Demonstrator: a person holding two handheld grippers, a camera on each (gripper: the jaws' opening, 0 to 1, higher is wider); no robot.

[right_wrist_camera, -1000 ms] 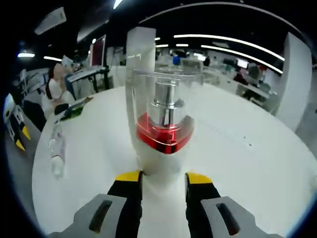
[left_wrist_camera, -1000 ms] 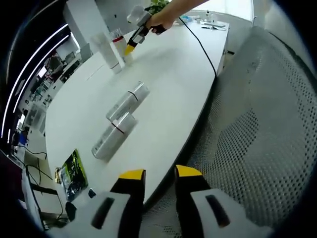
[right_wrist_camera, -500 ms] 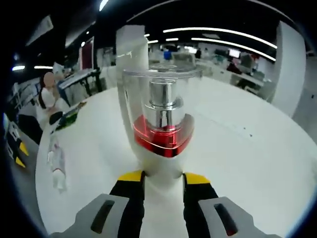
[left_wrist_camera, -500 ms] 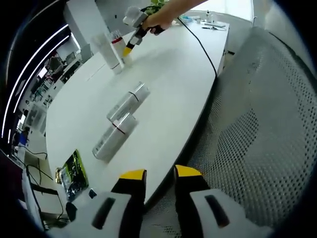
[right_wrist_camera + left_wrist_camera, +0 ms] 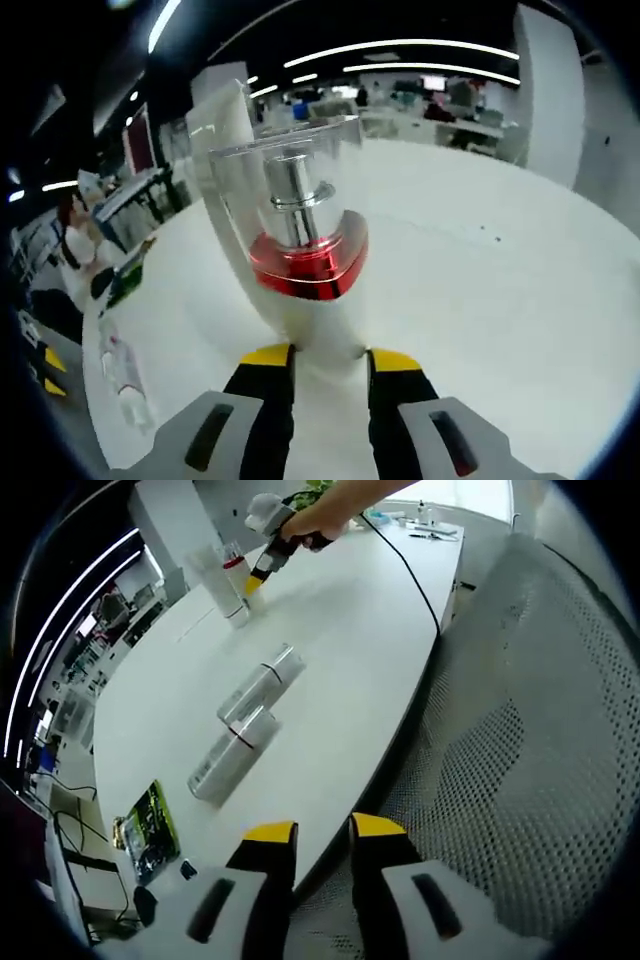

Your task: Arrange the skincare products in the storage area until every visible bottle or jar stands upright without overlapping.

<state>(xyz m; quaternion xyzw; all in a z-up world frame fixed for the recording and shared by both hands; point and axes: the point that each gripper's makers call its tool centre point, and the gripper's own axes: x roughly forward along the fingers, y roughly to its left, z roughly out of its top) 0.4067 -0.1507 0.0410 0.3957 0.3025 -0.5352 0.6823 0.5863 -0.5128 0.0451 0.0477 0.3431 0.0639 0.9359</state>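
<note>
The right gripper (image 5: pixel 318 356) squeezes a white pump bottle (image 5: pixel 300 250) on the table (image 5: pixel 480 260). The left gripper (image 5: pixel 310 832) is a little open, holding nothing, near a mesh chair (image 5: pixel 520 740). Two bottles (image 5: pixel 245 730) lie flat.

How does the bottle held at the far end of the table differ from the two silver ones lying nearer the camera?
The pump bottle stands upright, while the two silver bottles lie flat on the table. It is white with a red collar and clear cap; they are silvery with a dark band. The right gripper clamps it; nothing holds them. All rest on the same white table.
</note>
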